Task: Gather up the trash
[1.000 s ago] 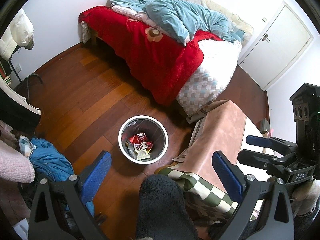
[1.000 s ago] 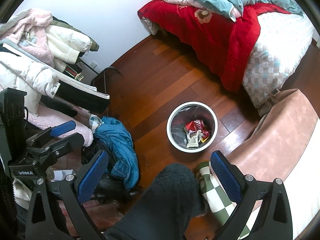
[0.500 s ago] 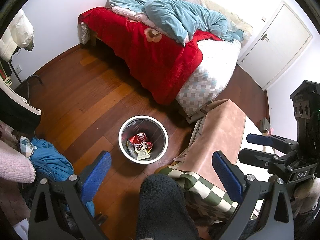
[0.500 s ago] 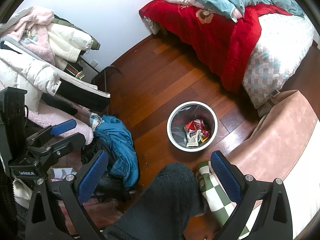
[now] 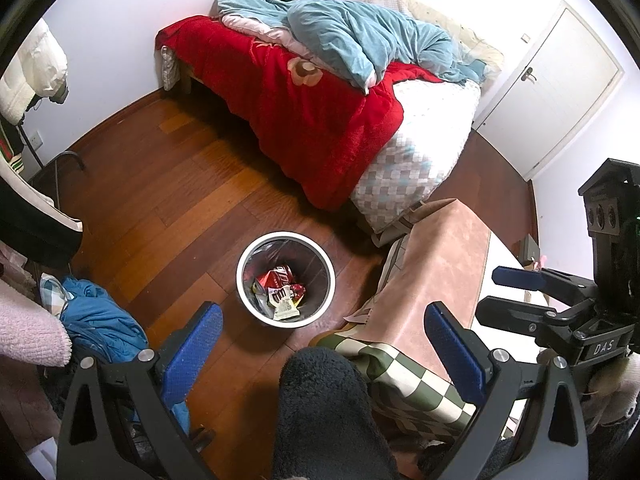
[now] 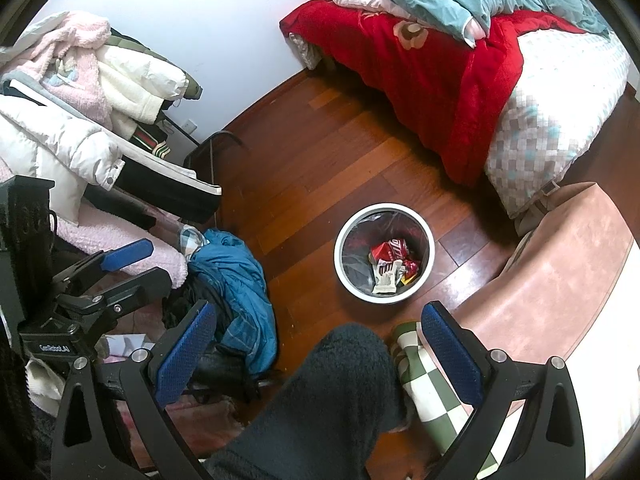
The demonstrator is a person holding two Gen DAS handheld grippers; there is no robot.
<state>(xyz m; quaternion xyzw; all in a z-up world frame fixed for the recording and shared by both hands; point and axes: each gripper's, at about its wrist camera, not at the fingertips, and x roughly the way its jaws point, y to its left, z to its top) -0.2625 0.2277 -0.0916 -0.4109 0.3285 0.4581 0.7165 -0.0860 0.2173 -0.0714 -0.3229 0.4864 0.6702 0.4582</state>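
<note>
Bedroom seen from above. The bed (image 5: pixel 360 120) and wood floor (image 5: pixel 180 200) sit almost exactly as a second ago; only a slight drift of both cameras shows. The bin (image 5: pixel 285 280) stands on the floor between bed and surface (image 5: pixel 432 280), holding the trash (image 5: pixel 282 286): a red can and wrappers. Left tongs (image 5: pixel 320 352) and right tongs (image 6: pixel 316 352) hang wide apart, empty, above it. No loose trash is visible, so collection appears finished.

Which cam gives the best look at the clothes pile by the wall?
Right wrist view: the clothes pile fills its left side, coats and pink fleece stacked in full. Left wrist view catches only its edge, a white coat cut off by the frame.
</note>
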